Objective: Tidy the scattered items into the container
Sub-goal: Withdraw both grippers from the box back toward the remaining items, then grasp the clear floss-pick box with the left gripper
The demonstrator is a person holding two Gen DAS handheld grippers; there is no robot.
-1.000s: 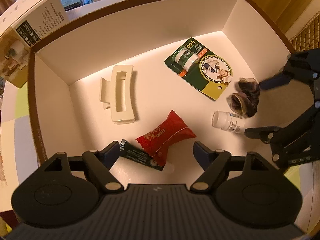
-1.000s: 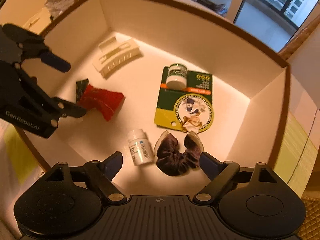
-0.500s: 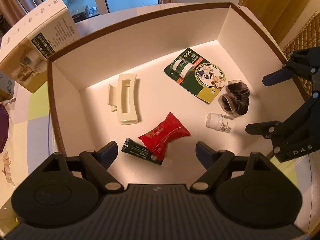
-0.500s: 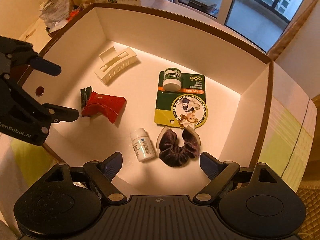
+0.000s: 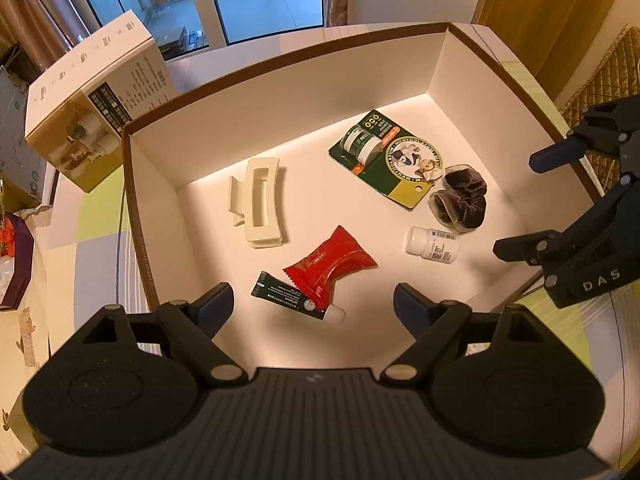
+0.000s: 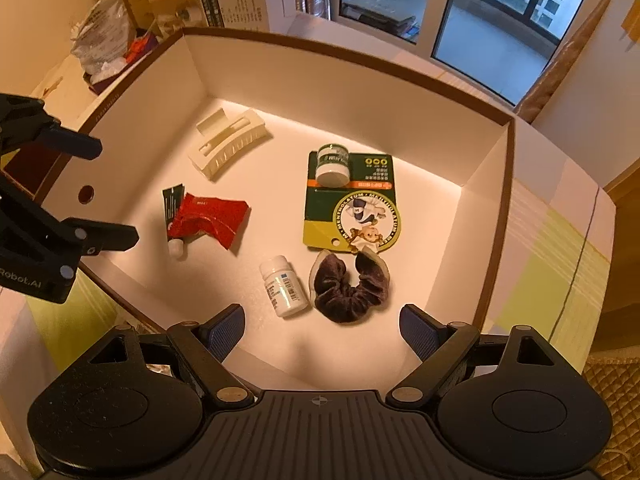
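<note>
Box (image 5: 280,92) w/ 6 items, 1 hair clip (image 5: 258,208), 1 scrunchie (image 5: 460,202)

Green tube (image 5: 286,296) partly hidden under red packet (image 5: 330,262); pill bottle (image 6: 284,286) label unreadable.

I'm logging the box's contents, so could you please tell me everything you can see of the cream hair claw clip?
The cream hair claw clip looks like glossy plastic: a long rectangular body with a slot-shaped opening, a row of teeth visible in the right wrist view, and a pinch tab at one end. It lies on its side on the white box floor near the back corner, apart from the other items, touched by neither gripper.
</note>
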